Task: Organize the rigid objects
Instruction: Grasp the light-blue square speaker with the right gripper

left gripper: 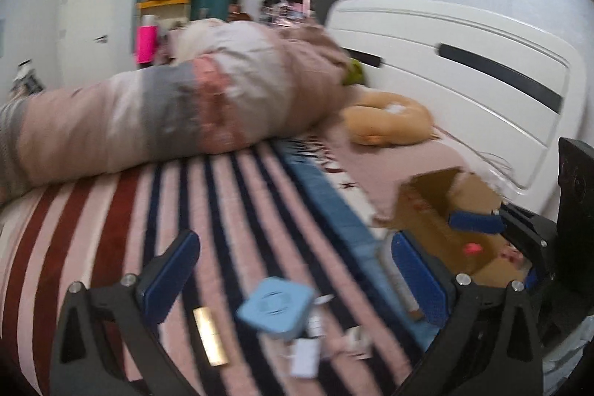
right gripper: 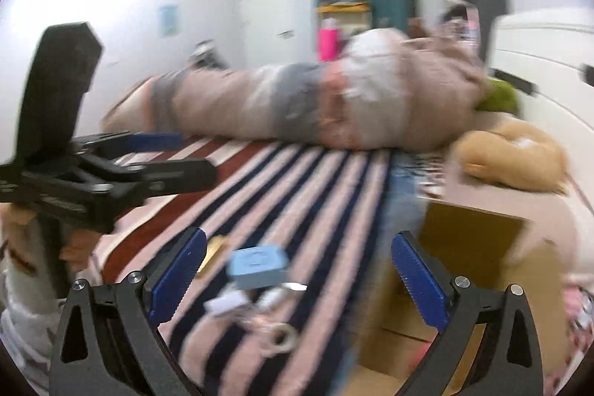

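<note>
- Bedding fills both views: a striped blanket (left gripper: 230, 210) in pink, navy and red covers the bed, with a rolled duvet (left gripper: 178, 114) across the middle of the frame.
- The left hand-held gripper (left gripper: 293, 273) has its blue pads spread wide apart, nothing between them.
- The right hand-held gripper (right gripper: 297, 273) is likewise wide apart and holds nothing.
- A light blue square box (left gripper: 274, 308) lies on the blanket at lower centre, with a gold bar (left gripper: 211, 336) just to its left and small white items (left gripper: 308, 355) below it.
- A cardboard box (left gripper: 445, 221) stands open at the right of the frame, beside the white headboard (left gripper: 464, 62).
- In the right wrist view, a tape roll (right gripper: 278, 340) lies near the bottom centre.
- A tan plush toy (left gripper: 386, 121) rests near the headboard.
</note>
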`<state>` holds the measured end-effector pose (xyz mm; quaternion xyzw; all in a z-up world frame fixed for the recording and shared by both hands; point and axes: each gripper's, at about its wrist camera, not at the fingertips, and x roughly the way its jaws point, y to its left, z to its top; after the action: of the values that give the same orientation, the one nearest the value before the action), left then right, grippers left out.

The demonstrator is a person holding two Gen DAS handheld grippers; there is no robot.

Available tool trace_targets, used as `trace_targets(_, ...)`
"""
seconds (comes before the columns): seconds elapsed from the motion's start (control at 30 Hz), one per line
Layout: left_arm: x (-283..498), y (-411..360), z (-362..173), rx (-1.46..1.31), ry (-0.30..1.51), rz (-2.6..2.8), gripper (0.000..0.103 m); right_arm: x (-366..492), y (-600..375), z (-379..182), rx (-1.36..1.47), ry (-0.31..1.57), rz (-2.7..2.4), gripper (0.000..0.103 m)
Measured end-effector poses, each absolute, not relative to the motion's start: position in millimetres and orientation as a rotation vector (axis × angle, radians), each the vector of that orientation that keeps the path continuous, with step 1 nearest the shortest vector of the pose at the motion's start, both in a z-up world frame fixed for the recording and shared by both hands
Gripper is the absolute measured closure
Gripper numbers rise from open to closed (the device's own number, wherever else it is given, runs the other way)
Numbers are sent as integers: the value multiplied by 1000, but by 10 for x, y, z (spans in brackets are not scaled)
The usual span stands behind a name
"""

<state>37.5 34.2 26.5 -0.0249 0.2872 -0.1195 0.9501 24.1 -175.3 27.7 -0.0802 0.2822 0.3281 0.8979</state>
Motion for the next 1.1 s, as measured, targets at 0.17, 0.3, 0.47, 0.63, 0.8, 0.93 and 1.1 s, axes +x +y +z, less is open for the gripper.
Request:
trace_targets(0.17,392,815,-72,-132,665,-222,1,396,-1203,-104,-238,743,744,3)
trace_targets(0.3,366,1021,-334,-162,709,-209,1,636,-923,-504,-301,856,738,3)
trace_targets(0.47,394,1208,-583,-201,763,-184,1,992,-701,-958,-378,942,712,3)
trace_targets(0.63,406,1366,-742,-245,792,-179,1,1250,-550,-1210,-452,982,673,4)
trace_targets(0.8,420,1417,-818,-283,800,-192,1,1454,-557,-1335,-412,1039,651,4)
trace_targets(0.93,429,1412,-826,-295,805,-213,1,1418,-560,-1353,-377,1055,701,20)
trace_targets(1.1,471,1374,-841,-339,816,-278,1,1314,-556,-1290,-378,1010,724,20)
